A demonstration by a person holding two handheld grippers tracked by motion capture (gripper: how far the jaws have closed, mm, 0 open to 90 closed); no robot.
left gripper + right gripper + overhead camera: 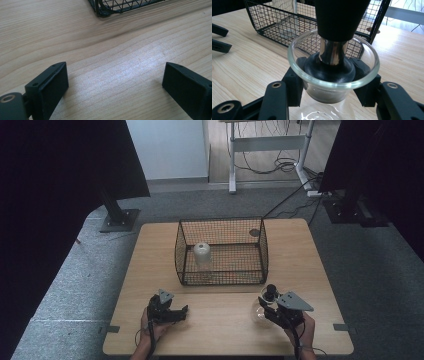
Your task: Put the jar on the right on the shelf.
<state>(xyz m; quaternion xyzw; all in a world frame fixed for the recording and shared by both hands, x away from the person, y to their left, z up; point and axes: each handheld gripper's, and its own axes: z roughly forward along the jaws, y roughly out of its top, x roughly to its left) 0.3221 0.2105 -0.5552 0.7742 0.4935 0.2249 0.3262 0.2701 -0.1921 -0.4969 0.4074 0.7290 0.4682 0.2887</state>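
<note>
Both forearms in from bottom edge of high view, hands low on near part of table (220,330). Left hand (152,327) wrapped round left gripper (181,310), pointed right and a bit fwd, lying level just above wood. Right hand (302,330) behind right gripper (266,307), angled fwd-left toward basket (221,251).

Left gripper (115,80): jaws wide apart, nothing betw them, bare wood grain under. Near corner of basket (105,10) ahead at top of left gripper view, well clear.

Right gripper (329,82): closed on neck of glass flask (332,75), pads pressing from both sides just under flared rim. Black stopper (328,68) seated in mouth, metal stem (332,51) rising into dark handle (340,17). In high view flask (260,311) stands near front right of table, round clear body on wood, black top toward basket.

Room: basket at table centre, front wall near flask but apart from it, open top. White cup-like item (202,254) inside basket, left half; right half of basket floor bare. Strip of wood free betw the two grippers. Front edge of table close behind both hands; right edge near right hand. Left gripper tips (220,38) seen far left in right gripper view, well apart from flask.
</note>
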